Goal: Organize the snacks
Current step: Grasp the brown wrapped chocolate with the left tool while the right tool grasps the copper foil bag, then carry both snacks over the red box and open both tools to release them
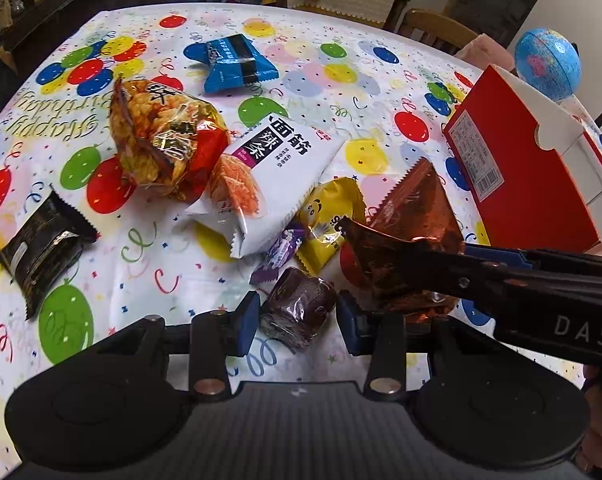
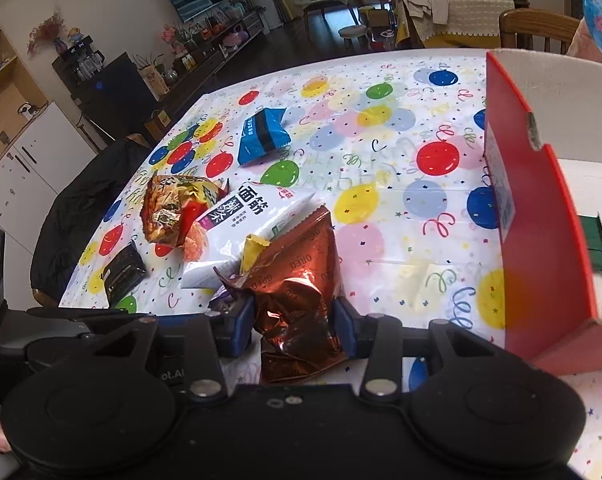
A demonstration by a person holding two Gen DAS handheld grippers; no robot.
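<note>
While the left tongs (image 1: pixel 297 316) pinch a glossy brown cylindrical cake (image 1: pixel 299 312), the right tongs (image 2: pixel 294 326) clamp a crinkled copper foil packet (image 2: pixel 301 284).

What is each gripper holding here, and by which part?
Left gripper: the dark brown wrapped cake, across its middle. Right gripper: the copper Oreo packet, by its crumpled lower end.

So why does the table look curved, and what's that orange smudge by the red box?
Left wrist view: the fisheye lens bows the tablecloth edge into an arc. Right wrist view: same bending, plus a soft orange blotch, probably lens flare, over the red box; the copper Oreo packet throws bright glare off its foil.
</note>
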